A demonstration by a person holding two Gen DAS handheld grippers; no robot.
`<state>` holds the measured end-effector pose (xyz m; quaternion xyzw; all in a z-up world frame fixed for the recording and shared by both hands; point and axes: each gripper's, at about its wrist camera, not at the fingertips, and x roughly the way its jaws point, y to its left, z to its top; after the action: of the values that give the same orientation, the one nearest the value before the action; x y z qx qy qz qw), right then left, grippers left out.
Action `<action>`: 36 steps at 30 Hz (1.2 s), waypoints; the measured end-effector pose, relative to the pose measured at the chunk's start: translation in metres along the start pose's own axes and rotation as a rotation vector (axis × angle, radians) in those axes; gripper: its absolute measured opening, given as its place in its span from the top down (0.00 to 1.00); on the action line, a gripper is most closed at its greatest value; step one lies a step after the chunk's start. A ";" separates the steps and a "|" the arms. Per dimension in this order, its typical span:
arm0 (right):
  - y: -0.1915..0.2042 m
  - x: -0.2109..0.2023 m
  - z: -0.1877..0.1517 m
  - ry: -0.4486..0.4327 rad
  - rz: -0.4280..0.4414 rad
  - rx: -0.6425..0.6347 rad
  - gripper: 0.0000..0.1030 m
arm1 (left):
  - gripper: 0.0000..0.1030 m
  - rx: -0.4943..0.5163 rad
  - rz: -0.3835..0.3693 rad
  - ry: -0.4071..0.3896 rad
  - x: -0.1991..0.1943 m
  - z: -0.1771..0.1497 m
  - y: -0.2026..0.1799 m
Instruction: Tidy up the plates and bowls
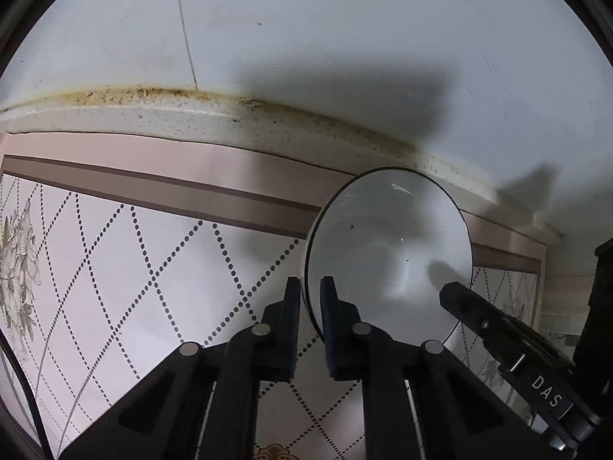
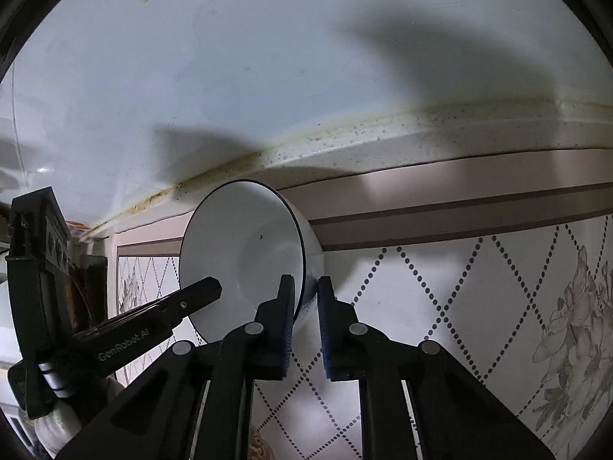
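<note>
One white bowl with a thin dark rim shows in both views, held up in the air on its side in front of a tiled wall. In the left wrist view my left gripper (image 1: 309, 287) is shut on the bowl's (image 1: 387, 253) left rim, and a finger of the other gripper (image 1: 459, 299) reaches in from the right. In the right wrist view my right gripper (image 2: 305, 287) is shut on the bowl's (image 2: 237, 253) right rim, and the left gripper's finger (image 2: 199, 295) crosses its lower left edge.
A patterned tile wall with dotted diamonds (image 1: 134, 268) and a brown border band (image 2: 459, 207) fills the lower half. A stained white moulding (image 1: 230, 115) joins the plain ceiling (image 2: 268, 57) above. Dark objects stand at the far left of the right wrist view (image 2: 34, 287).
</note>
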<state>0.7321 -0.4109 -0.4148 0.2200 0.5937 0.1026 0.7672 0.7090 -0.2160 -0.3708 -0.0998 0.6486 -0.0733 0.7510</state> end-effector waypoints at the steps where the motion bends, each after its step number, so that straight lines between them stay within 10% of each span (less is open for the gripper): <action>1: 0.001 0.000 -0.001 0.000 -0.004 -0.006 0.87 | 0.92 0.005 0.011 -0.004 -0.001 -0.002 -0.002; 19: 0.038 -0.051 -0.059 -0.029 0.009 -0.073 0.87 | 0.92 0.067 0.050 -0.076 -0.068 -0.073 -0.015; 36: 0.031 -0.164 -0.186 -0.131 0.004 -0.043 0.87 | 0.92 0.200 -0.008 -0.120 -0.138 -0.183 -0.043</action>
<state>0.5126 -0.4122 -0.2958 0.2110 0.5394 0.1021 0.8088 0.5083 -0.2348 -0.2534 -0.0310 0.5914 -0.1348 0.7945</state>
